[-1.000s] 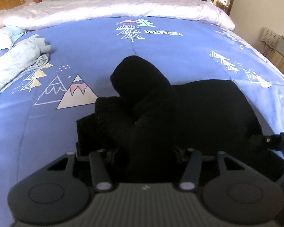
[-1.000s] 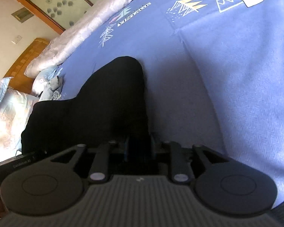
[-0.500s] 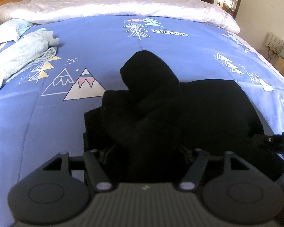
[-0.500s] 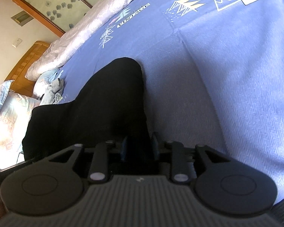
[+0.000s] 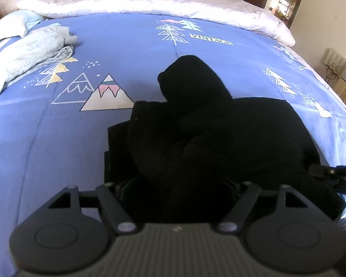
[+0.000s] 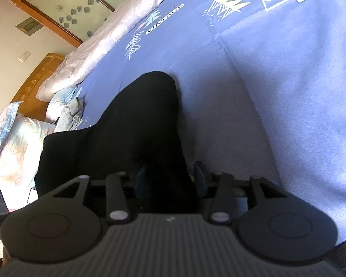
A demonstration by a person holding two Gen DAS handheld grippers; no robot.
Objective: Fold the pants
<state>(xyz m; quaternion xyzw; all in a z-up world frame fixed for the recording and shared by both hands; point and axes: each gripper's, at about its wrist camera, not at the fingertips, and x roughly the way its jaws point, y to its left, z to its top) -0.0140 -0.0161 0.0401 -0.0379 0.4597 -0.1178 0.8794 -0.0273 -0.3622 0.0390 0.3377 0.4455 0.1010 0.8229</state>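
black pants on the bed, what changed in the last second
Both grippers have been opening: the right gripper spread its fingers off the black fabric pants, and the left gripper widened too, fabric between them. The pants and blue printed bedspread stayed put.

Black pants [image 5: 253,133]: dark, thick fabric, partly folded, bunched in the middle, one rounded end raised. They lie on the blue printed bedspread [image 5: 131,46].

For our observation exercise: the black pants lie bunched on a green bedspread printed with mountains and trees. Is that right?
Not quite. The bedspread is blue, not green, as the left wrist view shows. The black pants do lie bunched on it, and it is printed with mountains and trees.
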